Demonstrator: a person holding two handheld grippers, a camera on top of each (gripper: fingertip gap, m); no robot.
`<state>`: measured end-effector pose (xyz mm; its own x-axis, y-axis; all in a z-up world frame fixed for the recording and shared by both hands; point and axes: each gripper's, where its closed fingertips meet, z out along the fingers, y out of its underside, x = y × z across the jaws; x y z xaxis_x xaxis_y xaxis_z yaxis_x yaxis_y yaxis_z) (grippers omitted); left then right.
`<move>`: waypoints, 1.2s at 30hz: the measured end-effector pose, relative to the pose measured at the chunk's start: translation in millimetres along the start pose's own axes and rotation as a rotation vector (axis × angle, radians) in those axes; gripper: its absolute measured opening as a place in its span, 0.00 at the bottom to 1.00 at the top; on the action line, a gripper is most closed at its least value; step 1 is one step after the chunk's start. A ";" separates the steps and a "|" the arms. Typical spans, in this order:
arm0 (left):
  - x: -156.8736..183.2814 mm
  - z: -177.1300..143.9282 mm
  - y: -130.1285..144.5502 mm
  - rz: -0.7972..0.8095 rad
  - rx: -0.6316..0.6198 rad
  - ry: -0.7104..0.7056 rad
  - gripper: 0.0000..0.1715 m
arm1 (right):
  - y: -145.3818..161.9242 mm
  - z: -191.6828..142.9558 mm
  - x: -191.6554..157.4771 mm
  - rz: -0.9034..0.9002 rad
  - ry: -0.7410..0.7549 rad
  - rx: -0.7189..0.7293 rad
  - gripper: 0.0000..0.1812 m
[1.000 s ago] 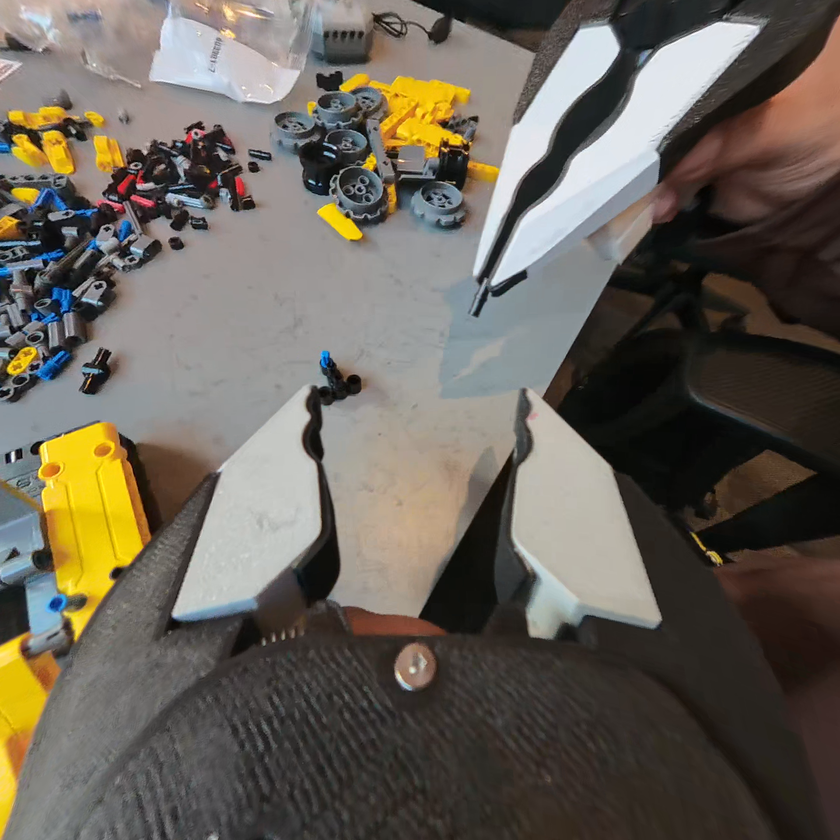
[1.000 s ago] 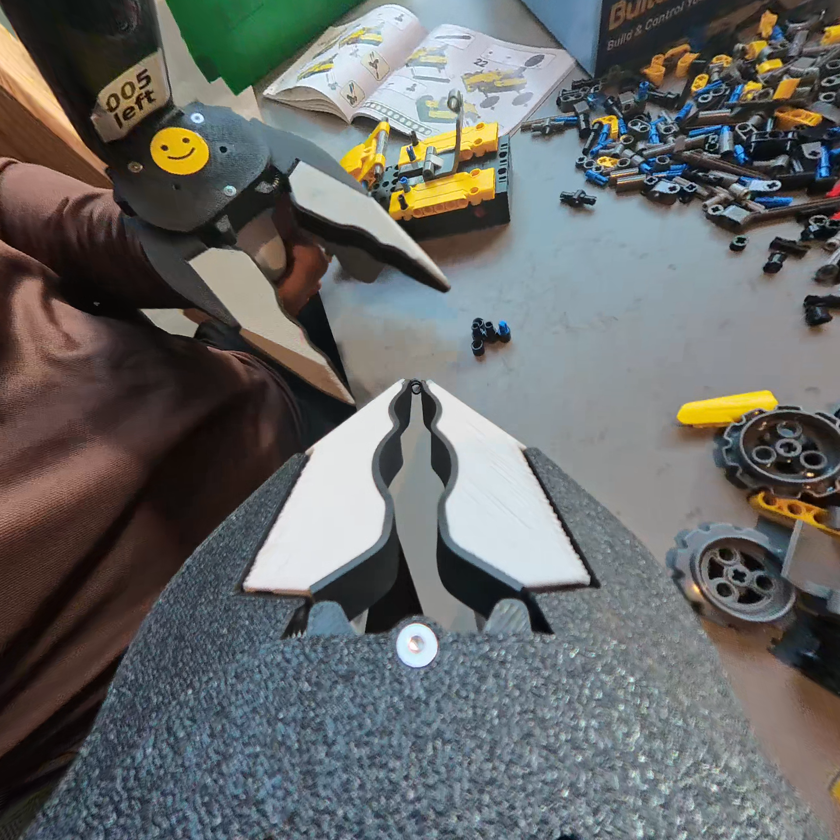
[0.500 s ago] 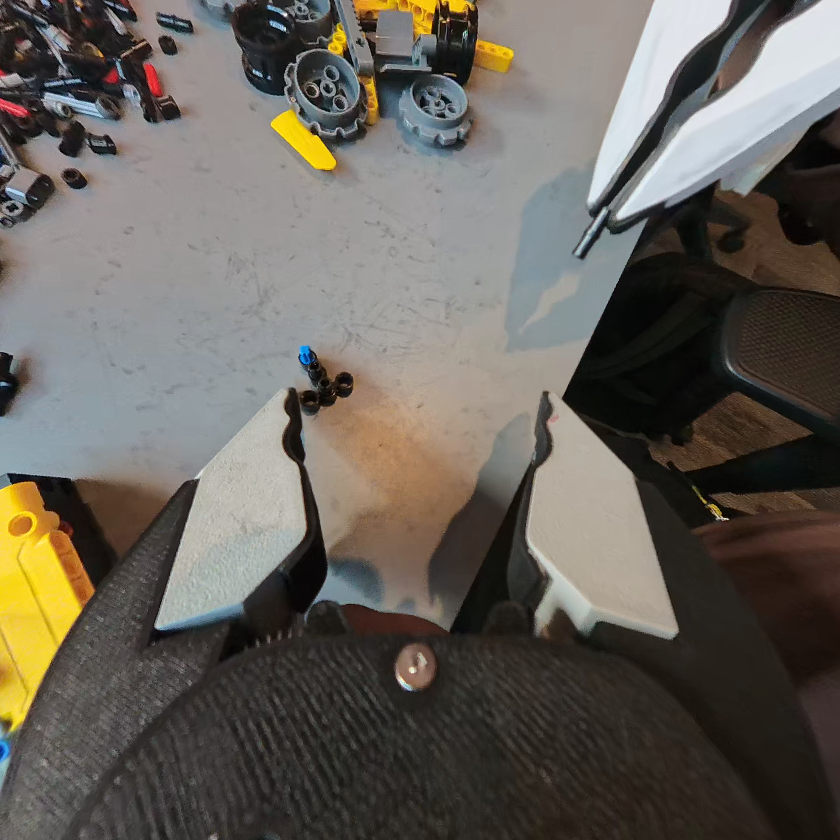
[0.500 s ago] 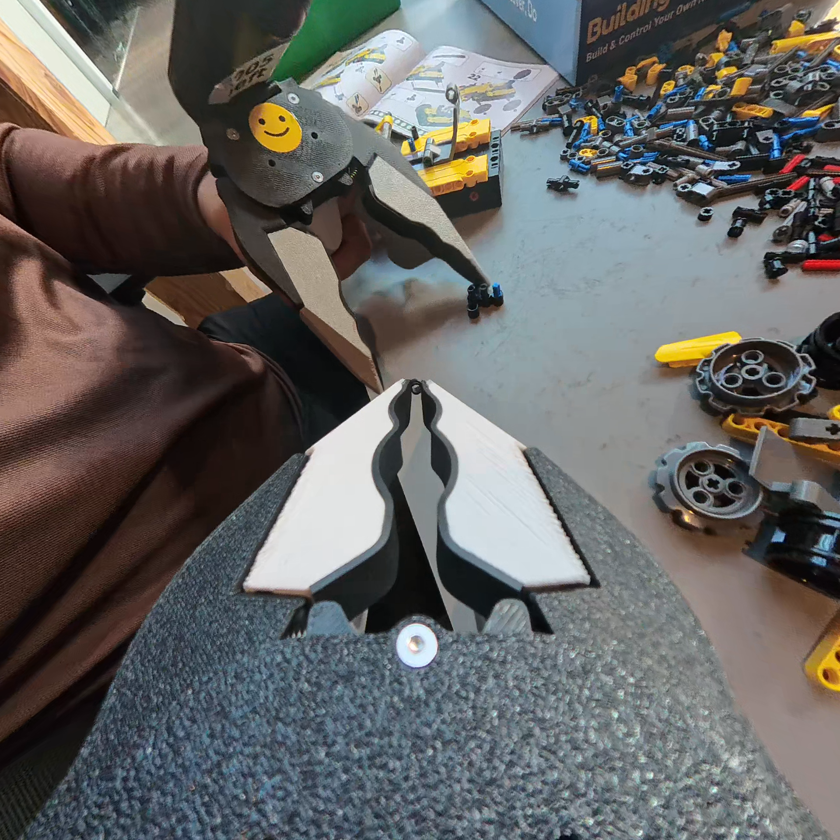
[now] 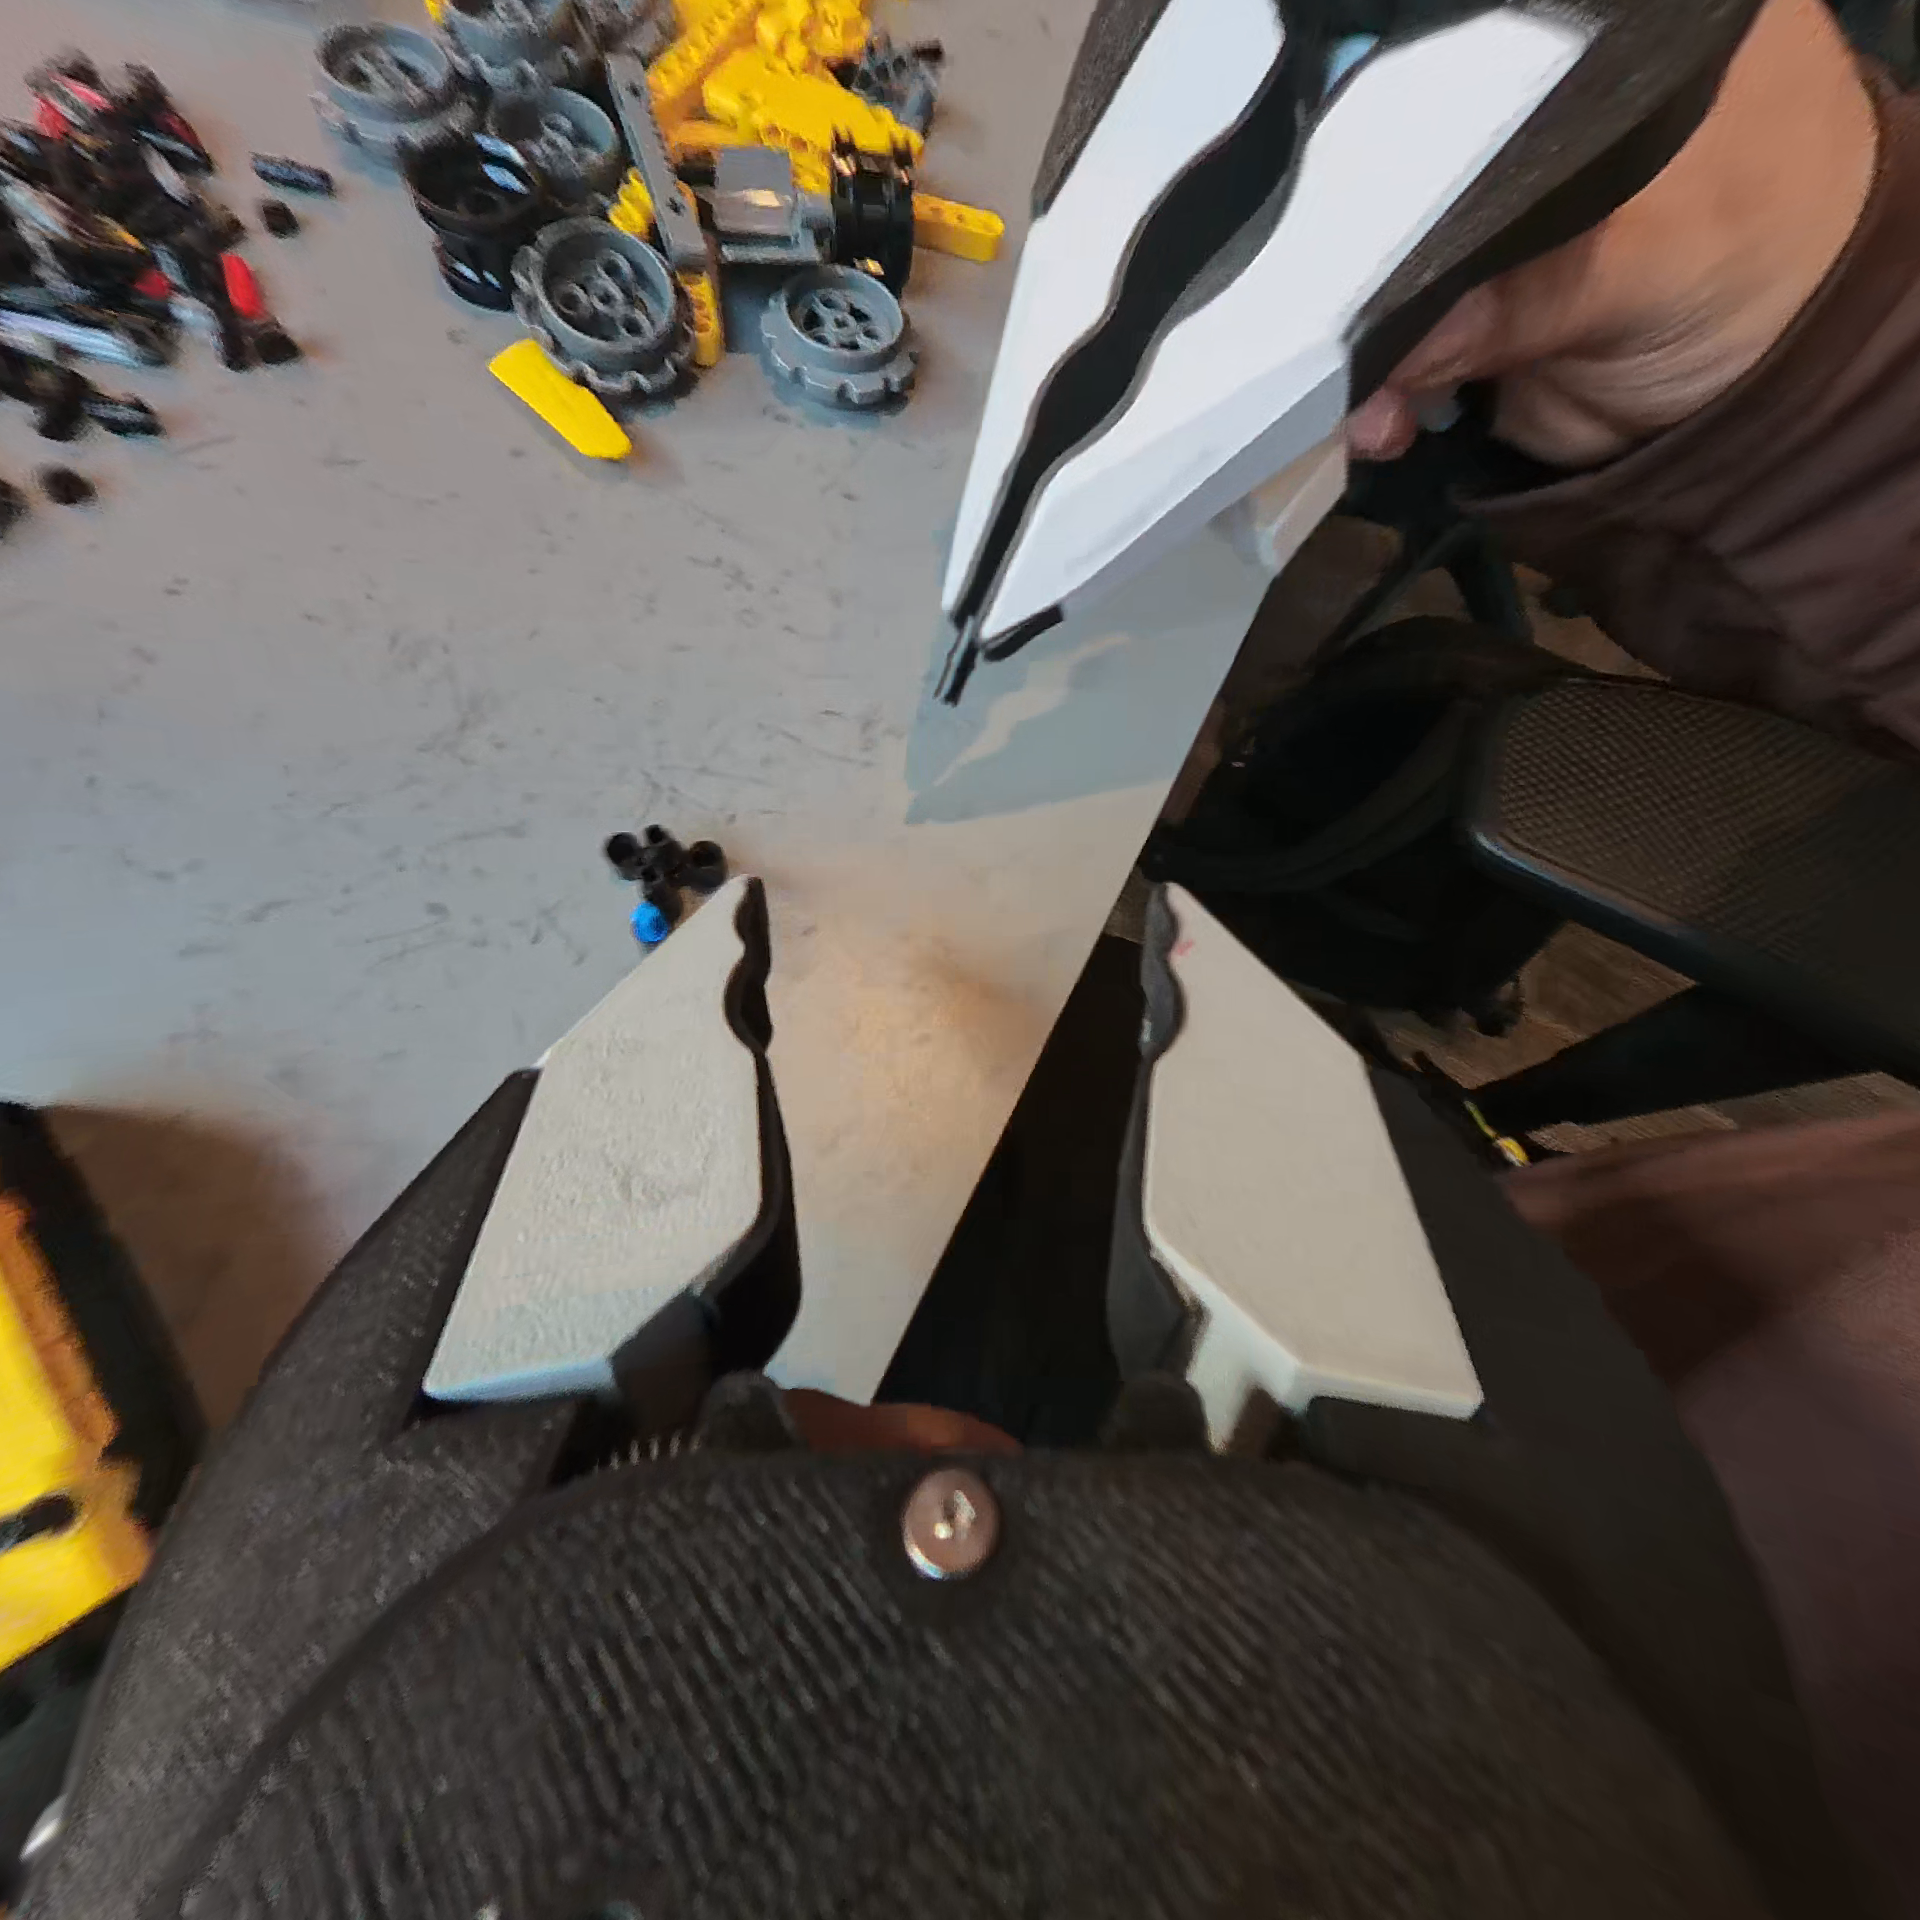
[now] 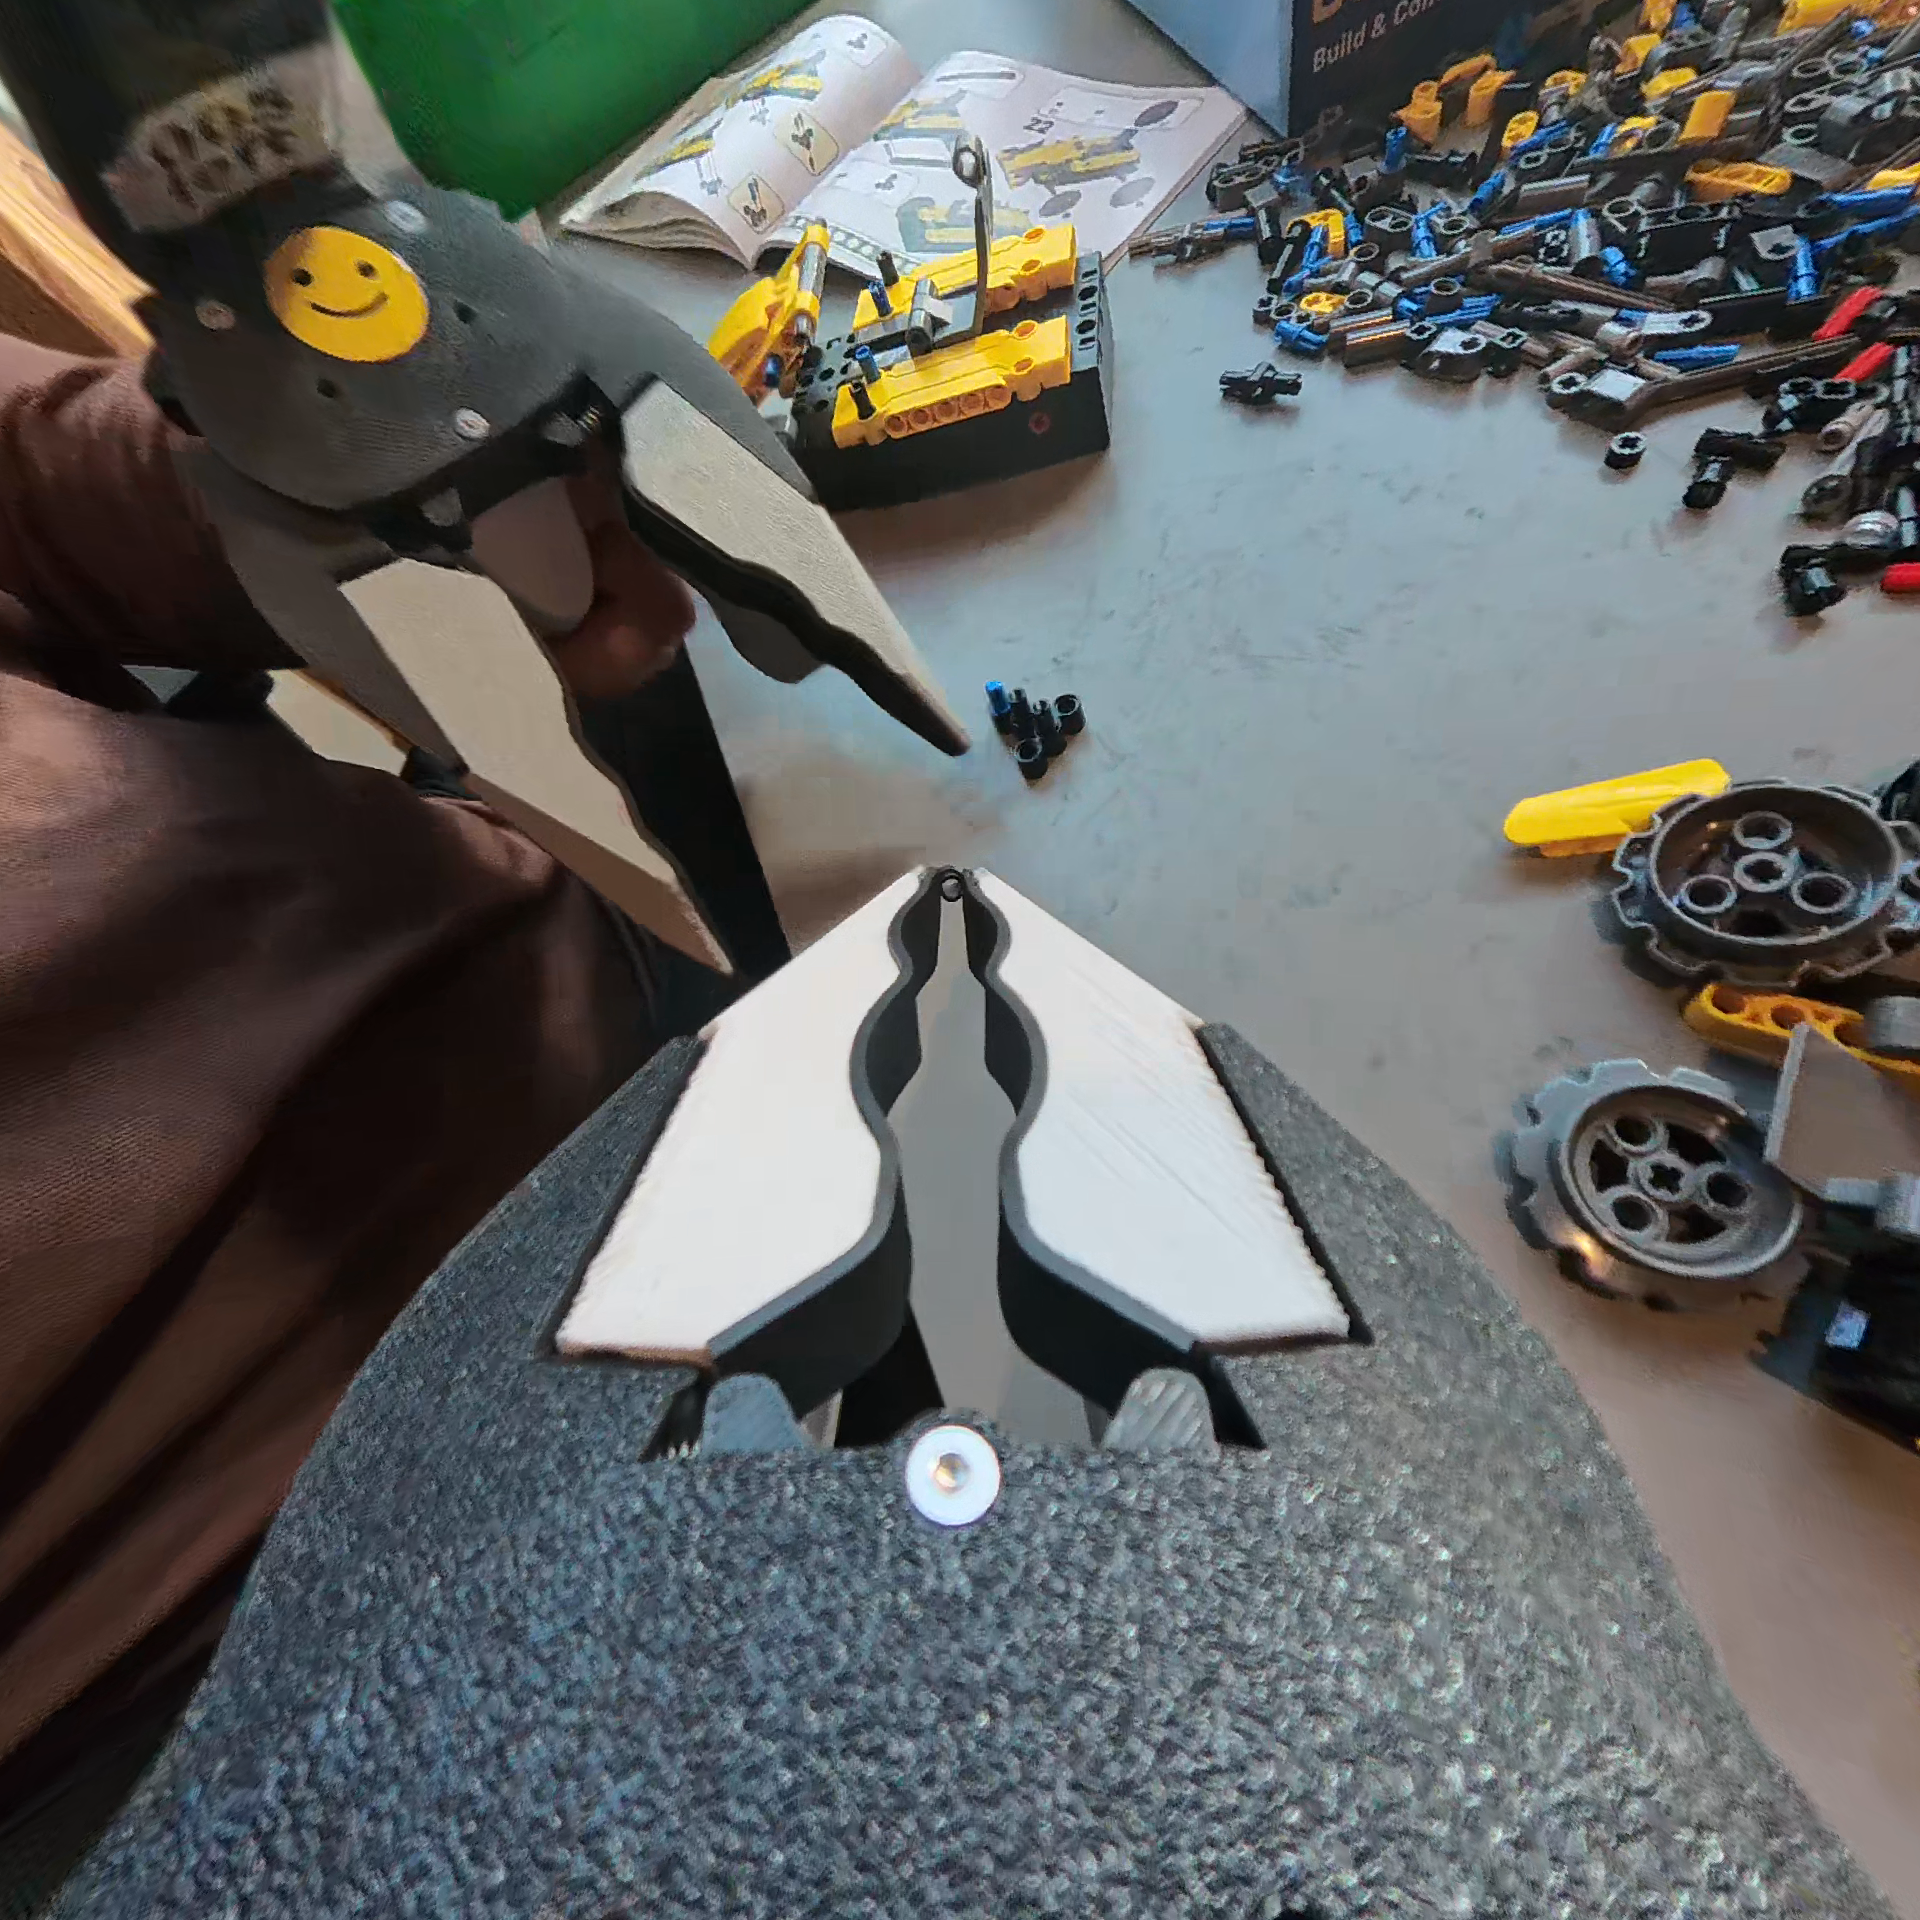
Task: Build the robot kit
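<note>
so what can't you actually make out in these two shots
- Left wrist view: the loose parts at top left are blurred, so single pieces can't be told apart.
- Left wrist view: the yellow block is cut off by the left edge.
- Right wrist view: the thin black pin in the right gripper shows only its tip between the fingers.
- Right wrist view: the box is cut off by the top edge.

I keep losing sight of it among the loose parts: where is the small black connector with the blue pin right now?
The small black connector lies alone on the grey table, just ahead of the open left gripper, beside one finger's tip and apart from the piles.
</note>
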<state>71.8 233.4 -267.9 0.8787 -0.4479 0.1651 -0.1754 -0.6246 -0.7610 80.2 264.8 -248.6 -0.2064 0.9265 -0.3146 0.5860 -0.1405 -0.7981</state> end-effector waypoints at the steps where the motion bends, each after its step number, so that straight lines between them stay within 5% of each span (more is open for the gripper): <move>1: -4.8 -7.0 -3.4 0.022 0.023 -0.036 0.38 | -1.5 4.1 1.1 -0.010 0.006 -0.014 0.00; 5: -44.3 -15.1 -5.6 0.104 0.004 -0.227 0.28 | -9.8 22.7 3.9 -0.035 0.003 -0.068 0.00; 10: -57.5 5.7 10.0 0.135 -0.119 -0.256 0.17 | -11.4 39.7 13.6 -0.084 0.051 -0.152 0.00; 15: -56.4 9.3 10.7 0.144 -0.102 -0.250 0.03 | -10.3 45.8 15.7 -0.126 0.081 -0.191 0.00; 36: -54.8 14.2 7.4 0.108 -0.064 -0.255 0.03 | -6.3 50.4 22.6 -0.364 0.210 -0.379 0.00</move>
<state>28.6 262.4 -291.5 0.9354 -0.3436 -0.0841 -0.2946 -0.6251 -0.7228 32.4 269.1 -276.6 -0.3101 0.9467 0.0869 0.7544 0.3007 -0.5835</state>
